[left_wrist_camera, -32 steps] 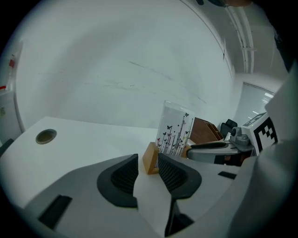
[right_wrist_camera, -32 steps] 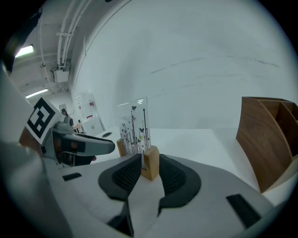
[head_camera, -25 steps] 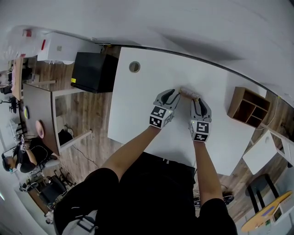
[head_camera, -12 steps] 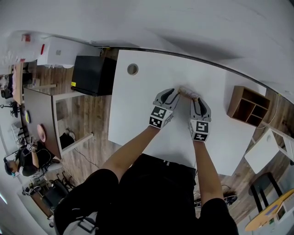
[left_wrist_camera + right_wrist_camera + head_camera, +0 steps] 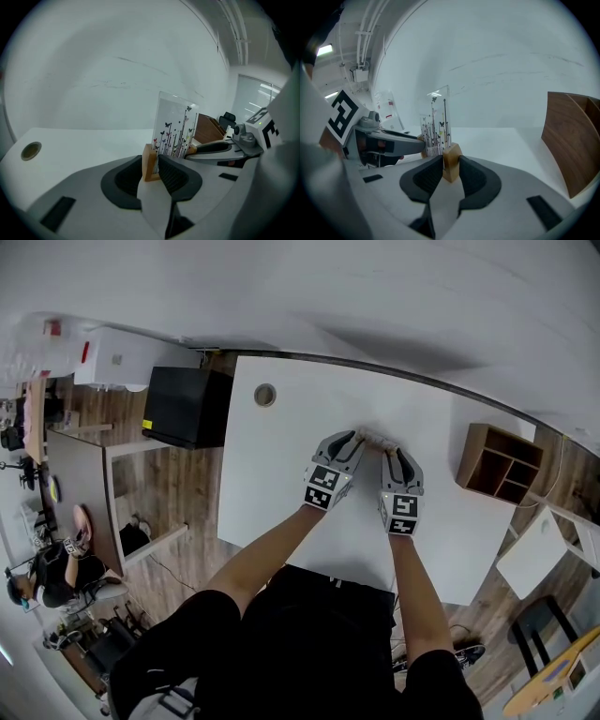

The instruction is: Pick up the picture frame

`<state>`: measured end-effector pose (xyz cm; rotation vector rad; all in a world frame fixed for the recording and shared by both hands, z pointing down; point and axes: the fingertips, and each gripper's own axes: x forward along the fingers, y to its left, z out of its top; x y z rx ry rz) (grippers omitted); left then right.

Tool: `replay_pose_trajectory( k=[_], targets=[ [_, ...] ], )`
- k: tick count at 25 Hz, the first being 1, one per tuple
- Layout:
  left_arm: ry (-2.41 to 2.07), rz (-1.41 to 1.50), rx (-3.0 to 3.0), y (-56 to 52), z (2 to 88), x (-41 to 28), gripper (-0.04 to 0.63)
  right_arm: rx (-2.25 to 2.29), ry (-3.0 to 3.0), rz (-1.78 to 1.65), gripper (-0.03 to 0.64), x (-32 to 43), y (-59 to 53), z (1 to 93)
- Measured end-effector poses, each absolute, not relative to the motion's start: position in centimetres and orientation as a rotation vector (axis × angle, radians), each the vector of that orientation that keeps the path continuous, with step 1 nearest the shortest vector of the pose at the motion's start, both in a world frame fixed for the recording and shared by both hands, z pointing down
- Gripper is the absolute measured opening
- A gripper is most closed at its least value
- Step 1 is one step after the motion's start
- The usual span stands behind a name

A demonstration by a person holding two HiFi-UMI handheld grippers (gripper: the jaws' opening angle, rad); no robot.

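The picture frame [image 5: 375, 439] is a clear pane printed with butterflies and stems, standing upright in a narrow wooden base on the white table [image 5: 281, 474]. My left gripper [image 5: 352, 440] is shut on the base's left end. My right gripper [image 5: 398, 454] is shut on its right end. In the left gripper view the wooden end [image 5: 150, 163] sits clamped between the dark pads of the left gripper [image 5: 151, 169], with the pane [image 5: 176, 129] rising behind it. The right gripper view has the other wooden end [image 5: 451, 164] pinched in the right gripper [image 5: 451, 171], the pane [image 5: 436, 126] beyond.
A wooden compartment box [image 5: 497, 463] stands at the table's right end, close to my right gripper. A round cable hole [image 5: 265, 395] is at the far left corner. A black cabinet [image 5: 187, 407] stands on the floor left of the table.
Both grippers keep their hold on the frame's base. The scene has only slid slightly in the head view.
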<state>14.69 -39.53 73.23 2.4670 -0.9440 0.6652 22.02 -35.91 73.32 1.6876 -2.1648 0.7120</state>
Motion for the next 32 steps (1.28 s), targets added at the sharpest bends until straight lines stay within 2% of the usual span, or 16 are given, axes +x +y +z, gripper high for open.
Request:
replay_pose_trajectory(
  k=[4,12,26,32],
  targets=[
    [-0.940,0.676,2.464,-38.9,73.2,14.7,0.066,1.686,-2.172,0.718,0.101,22.4,-35.9,73.2],
    [-0.939,0.707,2.467,-36.3,72.2,14.3,0.063,1.653,-2.195,0.712,0.092,22.3,-33.9,71.9],
    [-0.970,0.579,2.472,-26.7,63.7,11.1,0.063,1.667,-2.220,0.673,0.091,19.2,-24.6,63.2],
    [-1.006,0.528,2.538,-20.7,58.4,7.5,0.063,1.692,-2.269,0.607,0.091,15.7,-18.7,58.0]
  ],
)
